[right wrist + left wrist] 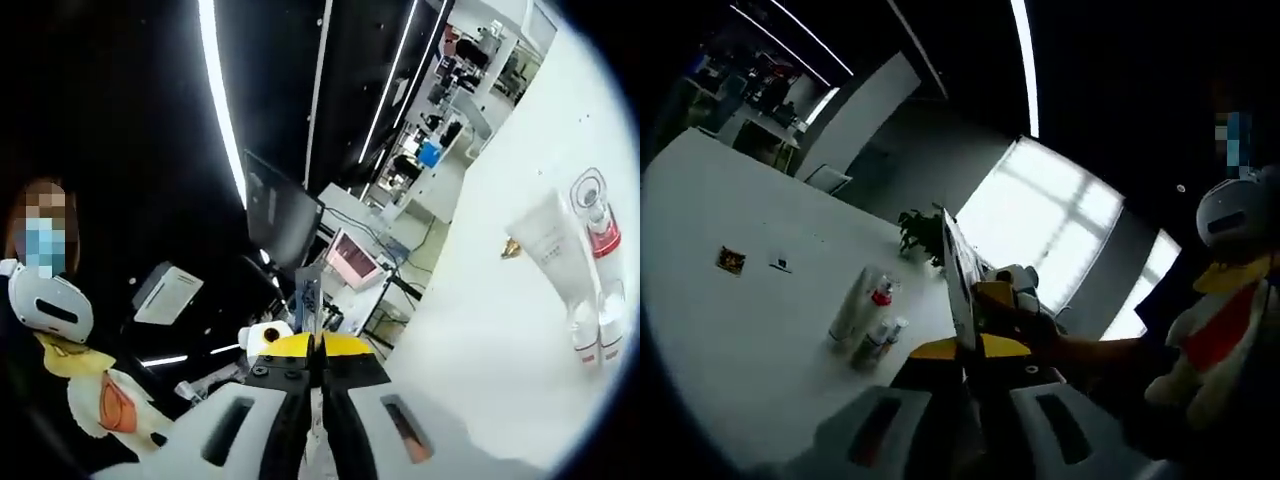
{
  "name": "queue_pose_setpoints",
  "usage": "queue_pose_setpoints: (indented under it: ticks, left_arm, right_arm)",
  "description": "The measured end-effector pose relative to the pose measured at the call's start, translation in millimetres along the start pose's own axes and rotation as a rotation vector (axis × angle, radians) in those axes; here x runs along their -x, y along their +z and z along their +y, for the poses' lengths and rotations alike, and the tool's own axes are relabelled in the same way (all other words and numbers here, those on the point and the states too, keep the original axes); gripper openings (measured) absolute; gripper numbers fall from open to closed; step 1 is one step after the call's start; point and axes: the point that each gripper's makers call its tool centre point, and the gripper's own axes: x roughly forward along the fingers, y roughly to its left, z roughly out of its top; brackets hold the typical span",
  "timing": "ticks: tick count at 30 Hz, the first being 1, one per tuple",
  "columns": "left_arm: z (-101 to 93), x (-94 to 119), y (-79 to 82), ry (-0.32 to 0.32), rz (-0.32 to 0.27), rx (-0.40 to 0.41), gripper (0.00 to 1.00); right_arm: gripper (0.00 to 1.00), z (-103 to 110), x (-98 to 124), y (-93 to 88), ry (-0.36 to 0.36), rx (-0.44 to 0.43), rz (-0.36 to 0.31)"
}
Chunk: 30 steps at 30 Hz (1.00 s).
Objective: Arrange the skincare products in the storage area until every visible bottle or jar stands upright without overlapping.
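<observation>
The skincare products sit in a small cluster on the white desk. In the left gripper view they are at lower centre-left: a white tube, a red-capped pump bottle and two small bottles just beside it. In the right gripper view the same group is at the right edge — white tube, pump bottle, small bottles.

Both left tongs and right tongs look closed, jaws pressed together with nothing between them, well apart from the products.

All look like light plastic. The tube is likely soft, so a mid-body grip with gentle pressure suits it. The pump bottle seems stiff and top-heavy — better held around the body below the red collar. The small bottles are smooth and tip easily; whether any is already upright, I cannot tell.
</observation>
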Motion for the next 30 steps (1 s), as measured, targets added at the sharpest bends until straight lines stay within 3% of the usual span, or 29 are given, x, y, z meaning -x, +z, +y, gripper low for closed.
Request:
queue_pose_setpoints:
  ticks: [6,10,14,21,27,30]
  left_arm:
    - [-3.8,3,9.6,-0.016,-0.105,0.080,0.01]
    - [-5.7,5,17.9,-0.052,-0.203,0.167,0.01]
    - [0.0,8,22.0,-0.055,-0.254,0.221,0.01]
    - [4.0,8,27.5,-0.034,-0.282,0.232,0.01]
    - [6.7,8,28.0,-0.022,-0.292,0.236,0.01]
    - [7.2,7,29.3,-0.018,-0.292,0.231,0.01]
  right_arm:
    - [0.05,7,-6,9.7,0.032,0.087,-0.074]
    - [0.09,6,-8,-0.5,0.029,0.078,-0.049]
    - [0.10,5,-9,-10.7,0.027,0.051,-0.047]
    - [0.10,3,-8,-22.0,0.022,0.022,-0.048]
    - [0.02,13,-6,-13.0,0.066,0.031,-0.095]
    - [0.01,10,-6,-11.6,0.052,0.024,-0.096]
